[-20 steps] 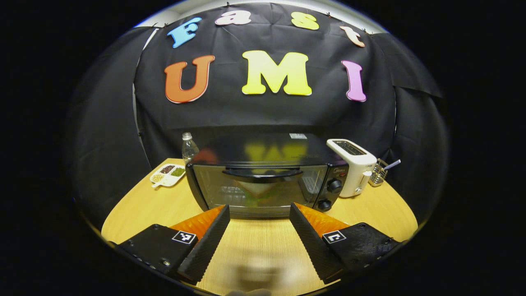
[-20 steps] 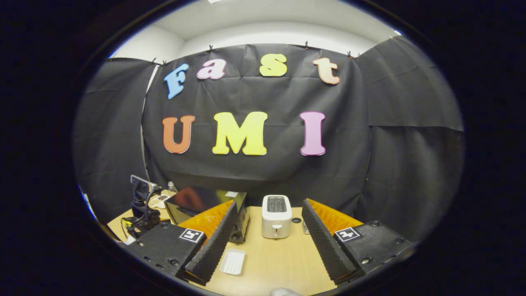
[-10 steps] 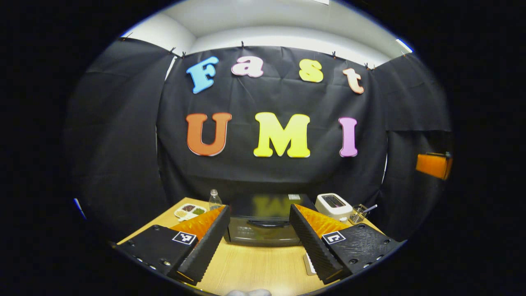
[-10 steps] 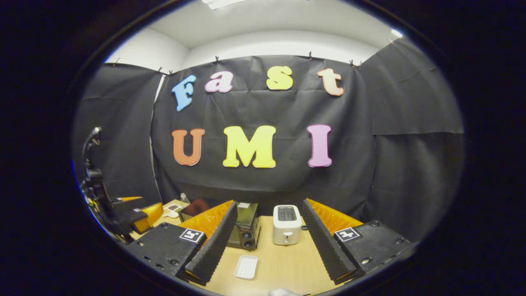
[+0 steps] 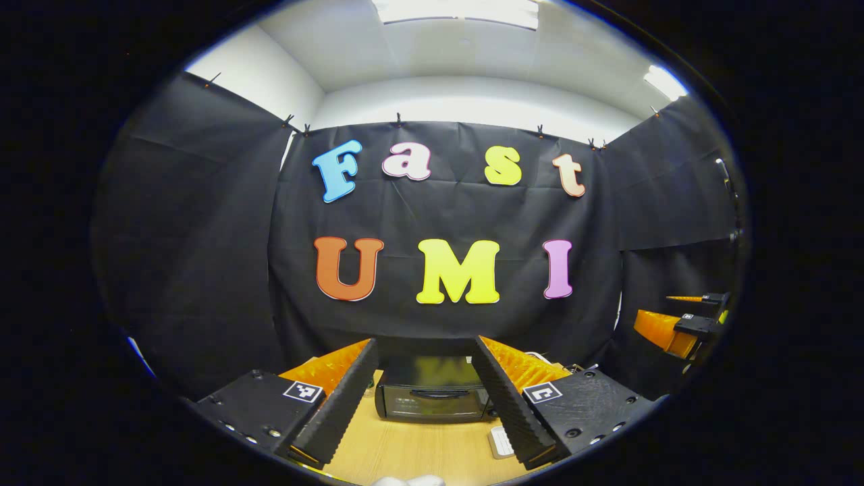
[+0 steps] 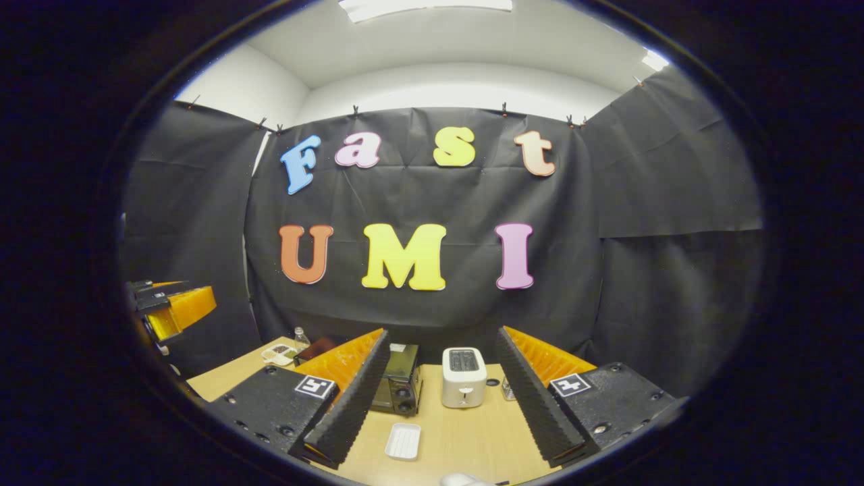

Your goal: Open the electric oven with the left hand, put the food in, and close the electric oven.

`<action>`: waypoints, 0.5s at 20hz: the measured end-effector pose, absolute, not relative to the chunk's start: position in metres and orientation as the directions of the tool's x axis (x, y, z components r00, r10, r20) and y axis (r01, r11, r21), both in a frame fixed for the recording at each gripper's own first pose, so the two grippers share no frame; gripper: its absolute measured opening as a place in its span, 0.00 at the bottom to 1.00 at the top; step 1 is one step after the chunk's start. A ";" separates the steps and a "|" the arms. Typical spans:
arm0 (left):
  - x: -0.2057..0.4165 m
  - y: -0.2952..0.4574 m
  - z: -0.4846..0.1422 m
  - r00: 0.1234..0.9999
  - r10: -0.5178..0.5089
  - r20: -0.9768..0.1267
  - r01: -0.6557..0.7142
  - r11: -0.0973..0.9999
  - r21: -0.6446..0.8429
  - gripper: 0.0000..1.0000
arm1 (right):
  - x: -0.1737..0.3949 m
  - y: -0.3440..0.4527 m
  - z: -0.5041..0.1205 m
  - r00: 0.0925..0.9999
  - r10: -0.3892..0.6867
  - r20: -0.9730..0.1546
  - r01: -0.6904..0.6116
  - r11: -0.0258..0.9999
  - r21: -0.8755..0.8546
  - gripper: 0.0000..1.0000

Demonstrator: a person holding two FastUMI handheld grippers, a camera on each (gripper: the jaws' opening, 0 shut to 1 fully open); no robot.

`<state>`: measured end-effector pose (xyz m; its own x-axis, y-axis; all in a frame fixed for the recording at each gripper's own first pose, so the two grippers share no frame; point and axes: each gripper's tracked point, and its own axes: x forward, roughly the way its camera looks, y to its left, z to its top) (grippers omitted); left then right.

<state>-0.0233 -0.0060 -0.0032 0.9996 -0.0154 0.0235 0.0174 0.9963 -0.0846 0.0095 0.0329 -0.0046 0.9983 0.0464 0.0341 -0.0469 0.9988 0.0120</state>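
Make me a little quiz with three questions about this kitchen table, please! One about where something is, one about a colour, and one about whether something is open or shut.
1. Where does the toaster stand?
A. To the right of the oven, seen in the right gripper view
B. On top of the oven
C. Inside the oven

2. What colour is the small empty tray on the table?
A. Red
B. White
C. Green

3. How is the oven door?
A. Wide open
B. Taken off
C. Shut

Answers:
1. A, the toaster sits on the table beside the oven's knob end.
2. B, the tray looks plain white against the wooden table.
3. C, in the left gripper view the door stands flat against the oven's front with its handle at the top.
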 end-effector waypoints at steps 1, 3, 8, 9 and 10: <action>-0.025 -0.006 -0.003 1.000 -0.013 0.020 0.015 0.997 -0.078 0.92 | 0.007 0.032 -0.004 0.998 0.046 0.034 -0.047 0.999 0.017 0.90; -0.027 -0.005 -0.006 1.000 -0.018 0.008 0.018 0.996 -0.084 0.92 | 0.003 0.028 0.000 0.998 0.038 0.043 -0.039 0.999 0.014 1.00; -0.028 -0.011 -0.005 0.999 -0.041 0.009 0.042 0.996 -0.077 0.92 | -0.004 0.021 0.001 0.999 0.027 0.044 -0.027 1.000 0.014 0.90; -0.027 -0.014 -0.005 0.999 -0.046 0.010 0.047 0.996 -0.075 0.87 | -0.005 0.019 0.002 0.999 0.025 0.044 -0.025 1.000 0.016 1.00; -0.028 -0.014 -0.004 0.999 -0.051 0.010 0.051 0.996 -0.072 0.92 | -0.006 0.018 0.001 0.999 0.023 0.044 -0.023 1.000 0.018 0.90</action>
